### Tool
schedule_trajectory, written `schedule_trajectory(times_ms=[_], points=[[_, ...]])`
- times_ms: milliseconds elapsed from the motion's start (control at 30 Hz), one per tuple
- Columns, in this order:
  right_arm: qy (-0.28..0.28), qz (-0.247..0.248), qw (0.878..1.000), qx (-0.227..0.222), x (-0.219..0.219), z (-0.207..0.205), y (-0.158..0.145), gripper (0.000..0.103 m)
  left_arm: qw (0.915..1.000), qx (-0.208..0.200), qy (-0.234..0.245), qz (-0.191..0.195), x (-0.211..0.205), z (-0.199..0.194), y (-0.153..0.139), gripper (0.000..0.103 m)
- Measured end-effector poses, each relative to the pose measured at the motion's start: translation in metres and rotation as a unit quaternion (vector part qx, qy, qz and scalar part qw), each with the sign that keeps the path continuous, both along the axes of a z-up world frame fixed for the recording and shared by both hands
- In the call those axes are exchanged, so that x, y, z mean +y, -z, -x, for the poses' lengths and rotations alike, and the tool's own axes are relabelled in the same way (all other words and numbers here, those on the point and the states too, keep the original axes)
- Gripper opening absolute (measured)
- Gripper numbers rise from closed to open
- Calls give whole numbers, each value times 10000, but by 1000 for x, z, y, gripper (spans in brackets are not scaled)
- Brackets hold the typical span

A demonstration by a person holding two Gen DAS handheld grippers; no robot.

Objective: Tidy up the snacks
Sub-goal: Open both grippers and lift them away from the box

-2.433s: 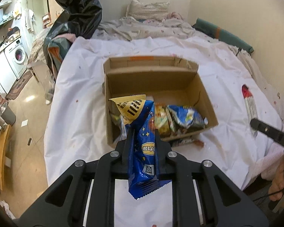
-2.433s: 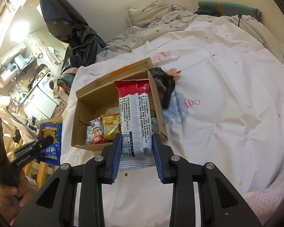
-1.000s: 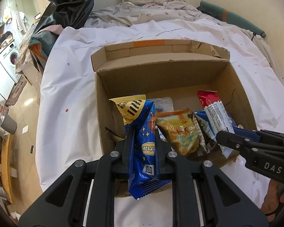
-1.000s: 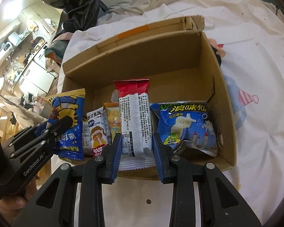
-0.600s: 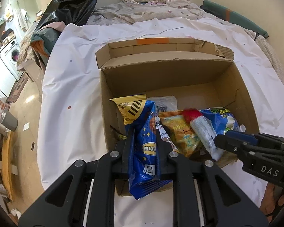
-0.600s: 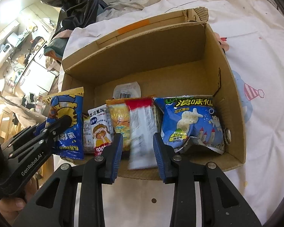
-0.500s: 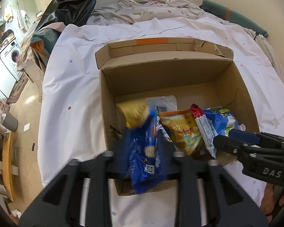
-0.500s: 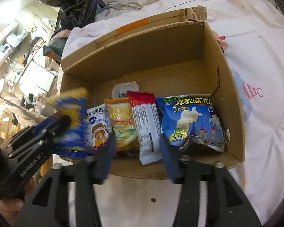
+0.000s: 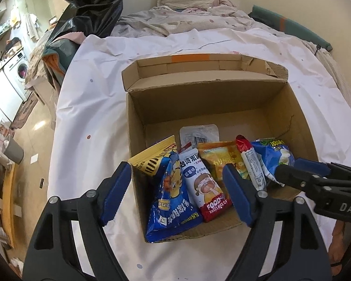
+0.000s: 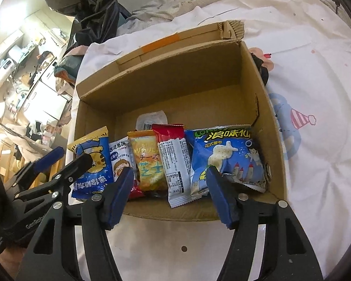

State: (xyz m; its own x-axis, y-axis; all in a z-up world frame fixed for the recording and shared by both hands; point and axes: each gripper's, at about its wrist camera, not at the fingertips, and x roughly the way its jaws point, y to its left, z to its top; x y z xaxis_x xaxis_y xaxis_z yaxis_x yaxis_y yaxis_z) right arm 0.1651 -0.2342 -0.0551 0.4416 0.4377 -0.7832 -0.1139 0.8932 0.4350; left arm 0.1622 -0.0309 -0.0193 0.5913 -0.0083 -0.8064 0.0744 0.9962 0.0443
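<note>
cardboard box [image 9: 290, 107] sits open on the white sheet [image 9: 91, 107], flaps up, orange tape strip on the far flap. five snack packs stand in a row against the near wall, back half of the floor bare except a small clear-white sealed pack [image 9: 199, 134] with a barcode, lying flat.

row, left to right in the right wrist view: blue pack with yellow top [image 10: 93, 161] and a tiger cartoon, korean text; white rice cake pack [image 9: 201, 180], reads "food" and "sweet rice ca…", rest cut off by the finger; orange-yellow pack [image 10: 147, 161] with japanese "チーズ" and a big "芝士"; red-topped white bar [image 10: 175, 159] showing its nutrition panel, print too small to read; blue pack with green top [image 10: 224, 159], "浪味仙", "花式薯卷", brand starts "lon…", partly folded over.

left gripper [image 9: 176, 192] jaws opening, spread wide. the blue pack with yellow top and the rice cake pack show between the fingers, pads not touching them. right gripper [image 10: 168, 194] jaws also opening, wide, nothing clamped; the bar and the orange-yellow pack are in the gap, untouched.

writing on gripper bodies: "das" on the right one, "genrobot…" on the left, cut off. dark cloth [image 10: 261, 68] behind the box's right wall mostly hidden. pack bottoms hidden by the near wall.
</note>
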Motion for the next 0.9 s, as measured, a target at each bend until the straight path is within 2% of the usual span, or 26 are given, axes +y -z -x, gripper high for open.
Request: schedule_trajectory(times_ms=[267,433,633,900], points=[[65,-110,9997,-203,-13,17,-15,67,9995,-262,-124,137,11,14,-11,77],[214,-199,9993,-222,-25,33,-21,67,9986,-270,-282,362,20,25,-19,78],[354,-127,9990,-235,-41,55,-23,67,9985,-288,-252,389,19,47,-22,84],[514,67,9985,-160,-68,79,-17,67,9990,-178,-123,383,10,74,-19,84]])
